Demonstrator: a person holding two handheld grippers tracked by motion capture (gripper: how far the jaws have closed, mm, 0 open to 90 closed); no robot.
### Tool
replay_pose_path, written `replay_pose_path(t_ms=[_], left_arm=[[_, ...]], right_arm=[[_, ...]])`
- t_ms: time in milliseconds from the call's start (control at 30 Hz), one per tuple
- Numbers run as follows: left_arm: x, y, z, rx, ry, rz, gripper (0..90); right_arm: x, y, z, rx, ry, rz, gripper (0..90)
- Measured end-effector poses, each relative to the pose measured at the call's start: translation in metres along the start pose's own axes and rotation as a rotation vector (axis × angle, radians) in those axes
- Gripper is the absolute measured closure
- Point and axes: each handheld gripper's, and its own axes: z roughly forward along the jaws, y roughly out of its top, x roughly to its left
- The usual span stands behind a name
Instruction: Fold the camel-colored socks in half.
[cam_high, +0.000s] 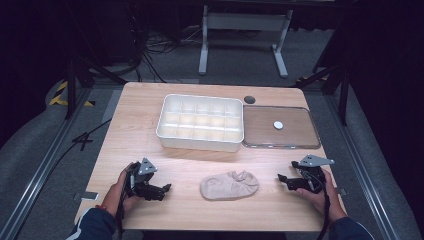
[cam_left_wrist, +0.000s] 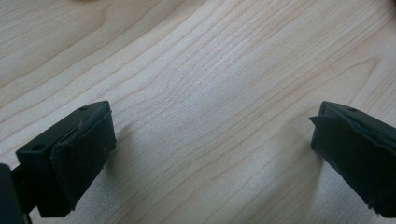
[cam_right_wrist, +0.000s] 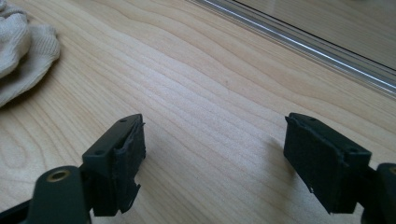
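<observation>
A beige sock (cam_high: 229, 185) lies flat on the wooden table (cam_high: 135, 135) near its front edge, between the two hands. My left gripper (cam_high: 164, 189) rests to the sock's left, pointing toward it; its jaws stand wide apart over bare wood (cam_left_wrist: 212, 140) with nothing between them. To the sock's right, my right gripper (cam_high: 281, 179) points back at it, also open and empty (cam_right_wrist: 215, 149). The sock's edge (cam_right_wrist: 23, 51) shows at the upper left of the right gripper view. Neither gripper touches the sock.
A white box (cam_high: 200, 122) divided into several compartments stands behind the sock at mid-table. Beside it on the right lies its clear lid (cam_high: 300, 131), with a small white disc (cam_high: 278, 125) on it; the lid's rim (cam_right_wrist: 303, 44) runs close ahead of the right gripper.
</observation>
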Motion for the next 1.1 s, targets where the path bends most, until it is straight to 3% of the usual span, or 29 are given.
replay_pose_path(t_ms=[200, 767, 1100], left_arm=[[0.0016, 0.0007, 0.0011, 0.003, -0.027, 0.009, 0.0], [0.0015, 0.0013, 0.0013, 0.000, -0.034, 0.032, 0.3], [0.0047, 0.0007, 0.0003, 0.006, -0.070, 0.065, 0.3]], right_arm=[[0.0002, -0.0008, -0.0007, -0.001, -0.007, 0.005, 21.1], [-0.0018, -0.0005, -0.0017, 0.009, -0.002, 0.003, 20.6], [-0.0011, 0.0002, -0.0041, -0.003, 0.014, 0.006, 30.7]])
